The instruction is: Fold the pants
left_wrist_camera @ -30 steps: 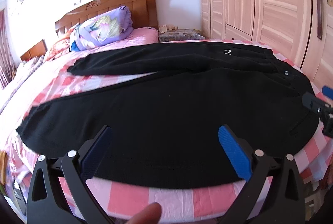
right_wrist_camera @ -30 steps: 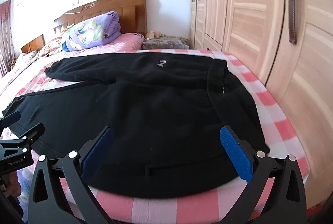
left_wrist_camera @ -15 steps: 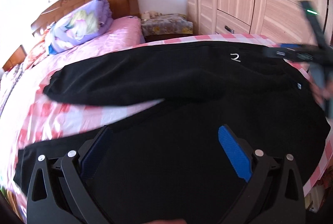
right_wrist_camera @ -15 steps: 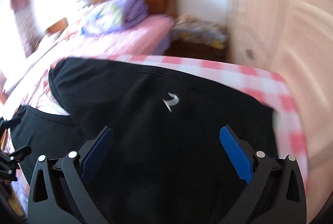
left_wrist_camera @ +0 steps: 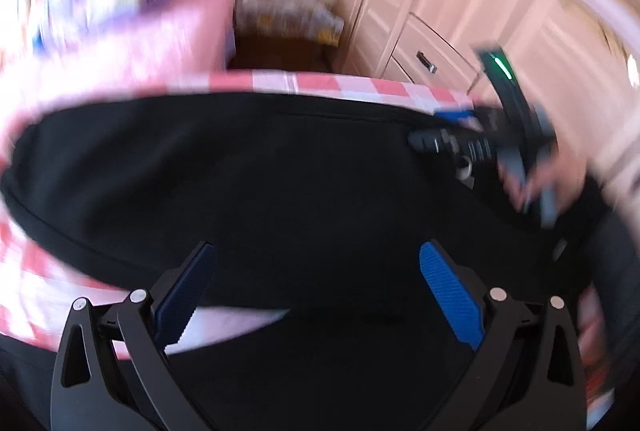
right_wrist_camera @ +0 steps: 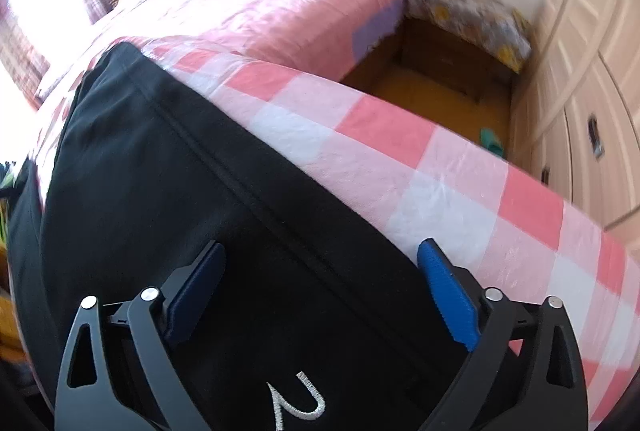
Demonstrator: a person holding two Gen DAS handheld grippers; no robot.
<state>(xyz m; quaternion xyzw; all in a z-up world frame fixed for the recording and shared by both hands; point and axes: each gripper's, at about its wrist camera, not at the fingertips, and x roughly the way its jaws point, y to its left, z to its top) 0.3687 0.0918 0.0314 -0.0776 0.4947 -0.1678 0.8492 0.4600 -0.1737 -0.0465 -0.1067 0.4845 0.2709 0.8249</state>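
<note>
Right wrist view: your right gripper fingers spread over the black pants; left gripper likewise spread, pants beneath.

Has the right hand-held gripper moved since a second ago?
Yes. The right hand-held gripper has gone forward over the black pants, toward the far bed edge and nightstand.
</note>
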